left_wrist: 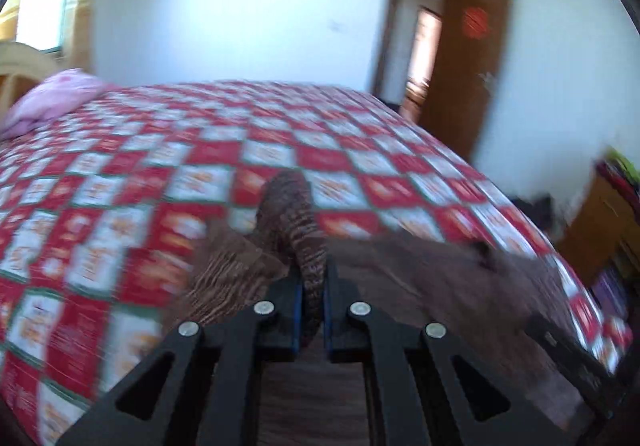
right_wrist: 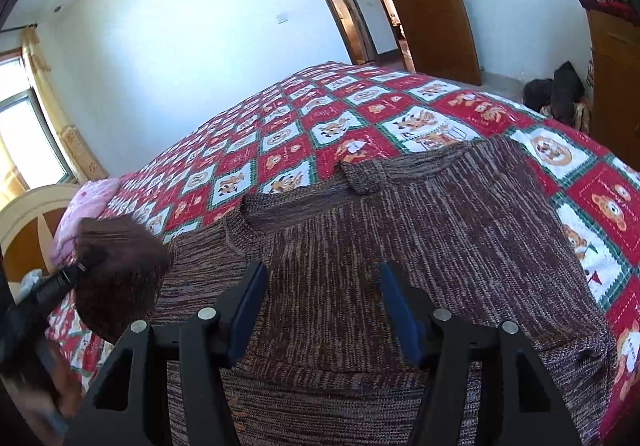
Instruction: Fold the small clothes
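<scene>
Brown marled knit, soft and fairly thick, makes up the sweater spread over the near part of the bed, on its red-and-white checked cover. It looks limp and stretchy (likely to sag and drag rather than slide), so a hold at an edge, a cuff or a shoulder seam seems wiser than a pinch in the middle of the body. The left claw is clenched on a bunched piece of the knit, probably a sleeve, lifted off the bed. The right claw hangs released over the sweater's body, jaws apart with nothing between them. Blur smears the left wrist view, so which part of the garment is gripped stays uncertain; the hem and near edge are cut off below both claws, and a pink pillow sits at the far corner
</scene>
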Available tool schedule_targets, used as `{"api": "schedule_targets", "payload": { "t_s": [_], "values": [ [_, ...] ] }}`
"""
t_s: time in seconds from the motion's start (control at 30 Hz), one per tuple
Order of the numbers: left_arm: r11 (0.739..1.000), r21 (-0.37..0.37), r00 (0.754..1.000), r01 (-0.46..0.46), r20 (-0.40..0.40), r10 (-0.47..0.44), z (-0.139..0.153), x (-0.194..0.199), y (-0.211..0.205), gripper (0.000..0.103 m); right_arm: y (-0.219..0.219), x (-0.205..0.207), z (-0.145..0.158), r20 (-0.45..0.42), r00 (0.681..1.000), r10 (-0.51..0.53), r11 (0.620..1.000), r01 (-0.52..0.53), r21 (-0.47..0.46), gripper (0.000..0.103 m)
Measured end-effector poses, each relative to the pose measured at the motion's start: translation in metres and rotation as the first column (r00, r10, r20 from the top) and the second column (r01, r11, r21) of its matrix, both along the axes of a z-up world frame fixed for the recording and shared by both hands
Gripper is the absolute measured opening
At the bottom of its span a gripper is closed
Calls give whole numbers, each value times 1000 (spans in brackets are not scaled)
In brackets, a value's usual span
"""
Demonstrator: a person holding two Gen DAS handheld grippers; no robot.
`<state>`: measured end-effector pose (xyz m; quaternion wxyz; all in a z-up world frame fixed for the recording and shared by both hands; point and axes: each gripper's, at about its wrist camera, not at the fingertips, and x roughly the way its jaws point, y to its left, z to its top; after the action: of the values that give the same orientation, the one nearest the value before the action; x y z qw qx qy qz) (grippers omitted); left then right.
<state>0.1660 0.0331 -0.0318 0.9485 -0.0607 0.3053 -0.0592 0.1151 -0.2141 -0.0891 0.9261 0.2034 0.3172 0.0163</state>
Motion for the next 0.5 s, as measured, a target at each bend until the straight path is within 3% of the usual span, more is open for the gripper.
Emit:
{"api": "schedule_targets", "payload": {
  "t_s": [0.13,0.23,0.3,0.33,0.37,0.4,0.43,0.5],
  "values": [
    [995,71,994,66,-92,-59,-29,-4,-46,8,0,1,-1,-8,1000,5,1000,-5,9,61],
    [994,82,986,76,-154,-63,-38,-5,-49,11,1,2,-2,-15,1000,17,1000,-17,14,61],
    [993,83,986,88,-147,-75,-34,-13,-47,16,1,2,-3,-19,1000,22,1000,-21,23,61],
    [992,81,985,97,-149,-84,-29,-19,-43,35,0,3,-4,-22,999,25,999,-24,31,61],
    [992,75,984,100,-157,-88,-25,-23,-40,66,-1,3,-4,-25,999,29,999,-27,43,61],
    [993,65,983,103,-159,-92,-23,-26,-37,80,-1,4,-5,-28,999,31,998,-29,52,61],
    [994,51,986,101,-141,-93,-21,-33,-29,91,-1,4,-5,-31,999,32,998,-31,56,61],
    [995,53,993,83,-93,-78,-17,-49,-15,91,-2,3,-5,-29,999,42,997,-40,69,61]
  ]
}}
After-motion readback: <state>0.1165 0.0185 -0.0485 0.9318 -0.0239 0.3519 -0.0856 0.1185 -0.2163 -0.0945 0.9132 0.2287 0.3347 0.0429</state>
